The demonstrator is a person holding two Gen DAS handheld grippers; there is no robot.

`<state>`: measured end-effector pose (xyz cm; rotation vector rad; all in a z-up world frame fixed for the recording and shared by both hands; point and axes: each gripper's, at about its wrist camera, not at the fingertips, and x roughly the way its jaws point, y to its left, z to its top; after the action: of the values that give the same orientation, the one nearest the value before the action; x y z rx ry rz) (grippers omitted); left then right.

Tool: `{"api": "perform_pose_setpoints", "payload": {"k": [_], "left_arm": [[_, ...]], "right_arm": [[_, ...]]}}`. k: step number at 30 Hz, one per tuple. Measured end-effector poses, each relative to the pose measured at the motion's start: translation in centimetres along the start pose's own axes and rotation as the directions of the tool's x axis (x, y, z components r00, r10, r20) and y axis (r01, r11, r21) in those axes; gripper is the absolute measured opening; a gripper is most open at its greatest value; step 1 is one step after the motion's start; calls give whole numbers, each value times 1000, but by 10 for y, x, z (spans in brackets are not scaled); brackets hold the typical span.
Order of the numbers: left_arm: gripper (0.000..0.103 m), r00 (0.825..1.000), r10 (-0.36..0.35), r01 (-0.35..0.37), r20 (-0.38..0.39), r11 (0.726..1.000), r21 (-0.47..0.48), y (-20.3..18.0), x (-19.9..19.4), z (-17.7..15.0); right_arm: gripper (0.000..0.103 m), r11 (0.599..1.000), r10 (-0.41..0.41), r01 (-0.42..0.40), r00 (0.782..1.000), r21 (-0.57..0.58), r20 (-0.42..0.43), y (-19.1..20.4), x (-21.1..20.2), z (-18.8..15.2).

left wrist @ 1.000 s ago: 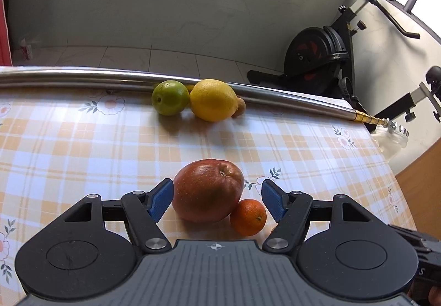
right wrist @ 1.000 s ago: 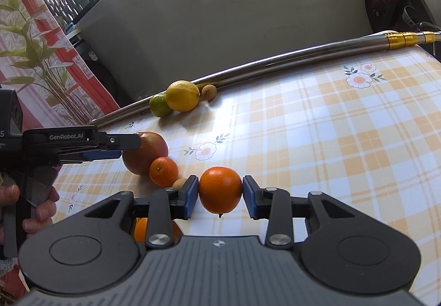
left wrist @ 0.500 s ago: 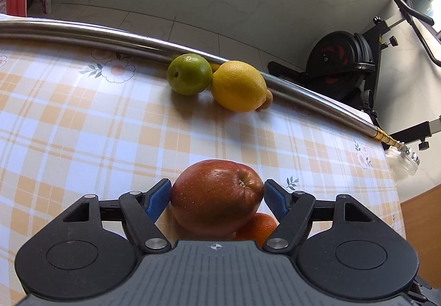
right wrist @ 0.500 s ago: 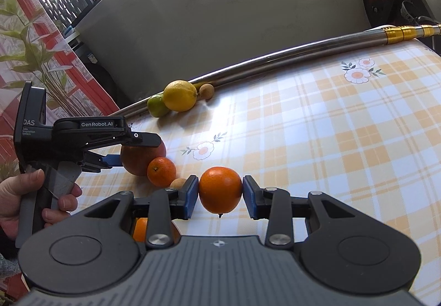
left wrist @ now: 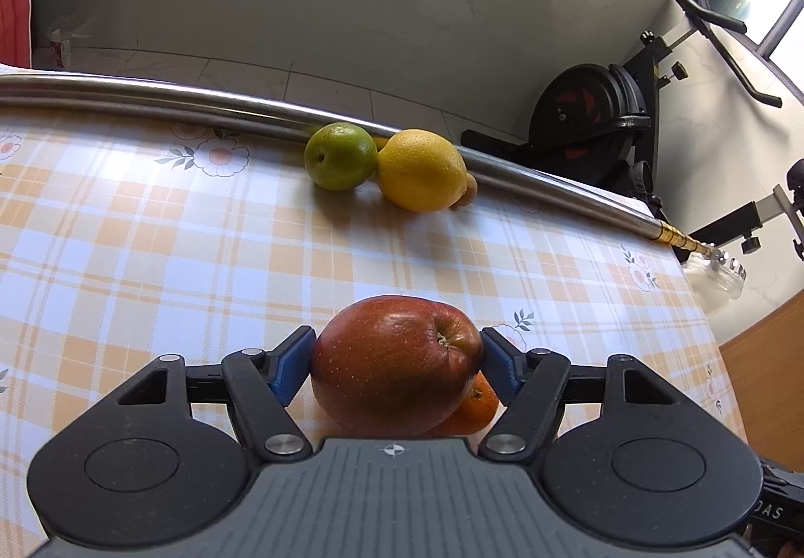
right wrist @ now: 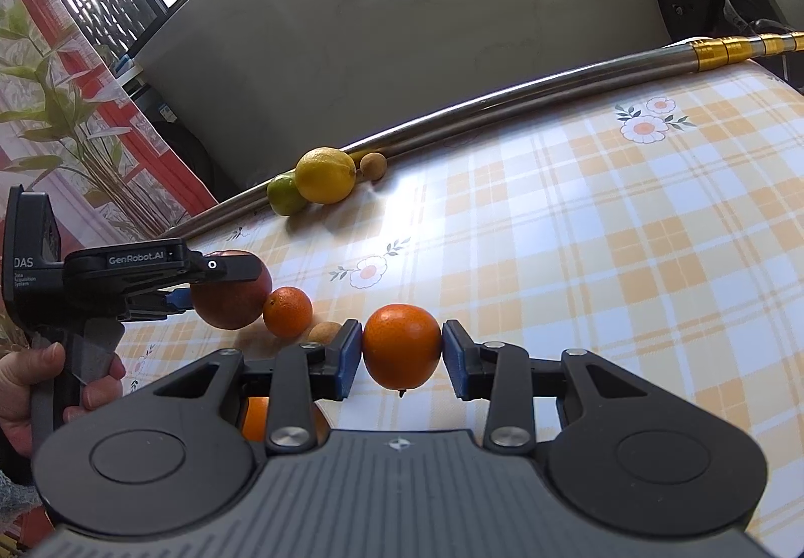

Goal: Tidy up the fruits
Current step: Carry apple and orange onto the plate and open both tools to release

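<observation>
My left gripper [left wrist: 397,359] is shut on a red apple [left wrist: 397,364], its blue pads touching both sides; the apple also shows in the right wrist view [right wrist: 236,302]. A small mandarin [left wrist: 472,407] lies just behind and right of the apple, seen too in the right wrist view [right wrist: 287,312]. My right gripper [right wrist: 402,354] is shut on an orange [right wrist: 402,352], held just above the checked tablecloth [right wrist: 578,256]. A green citrus [left wrist: 340,156], a lemon [left wrist: 421,170] and a small brown fruit [left wrist: 468,196] sit together by the metal pole [left wrist: 151,93].
Another small brown fruit [right wrist: 324,333] lies by the right gripper's left finger, and another orange [right wrist: 256,417] shows under that gripper. An exercise bike [left wrist: 598,126] stands beyond the table's far right edge. The table drops off at the right [left wrist: 713,357].
The left gripper has moved forward around the apple and closed on it. The right gripper has stayed put, holding the orange.
</observation>
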<state>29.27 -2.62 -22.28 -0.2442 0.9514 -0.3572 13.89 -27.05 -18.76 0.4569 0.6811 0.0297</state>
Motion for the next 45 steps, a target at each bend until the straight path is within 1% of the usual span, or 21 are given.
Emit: {"api": "perform_pose_setpoints", "payload": {"k": [3, 5, 9, 14, 22, 27, 32, 41, 45], "left_arm": [[73, 1000, 8, -10, 28, 998, 68, -5, -20, -6], [73, 999, 1, -6, 41, 994, 111, -8, -33, -13], [73, 999, -31, 28, 22, 990, 139, -9, -55, -25], [73, 998, -63, 64, -13, 978, 199, -13, -78, -47], [73, 996, -43, 64, -80, 957, 282, -18, -88, -80], [73, 993, -45, 76, -108, 950, 303, -22, -81, -84], [73, 993, -43, 77, -113, 944, 320, -27, -75, -85], [74, 990, -62, 91, -124, 964, 250, -21, -74, -80], [74, 992, -68, 91, -105, 968, 235, -19, -80, -77]], "right_arm": [[38, 1000, 5, -5, 1000, -4, 5, 2, -3, 0], [38, 1000, 12, -12, 1000, -8, 5, 4, -5, 0], [38, 1000, 23, -23, 1000, -13, 6, 9, -9, -1], [38, 999, 36, -36, 999, -26, 7, 14, -14, -1], [38, 999, 49, -49, 999, -10, 1, 14, -16, -4], [38, 998, 55, -55, 998, -15, -7, 16, -17, -5], [38, 997, 69, -69, 997, -19, -17, 17, -17, -6], [38, 994, 97, -99, 994, -40, -42, 23, -15, -9], [38, 993, 108, -111, 992, -49, -60, 26, -14, -11]]}}
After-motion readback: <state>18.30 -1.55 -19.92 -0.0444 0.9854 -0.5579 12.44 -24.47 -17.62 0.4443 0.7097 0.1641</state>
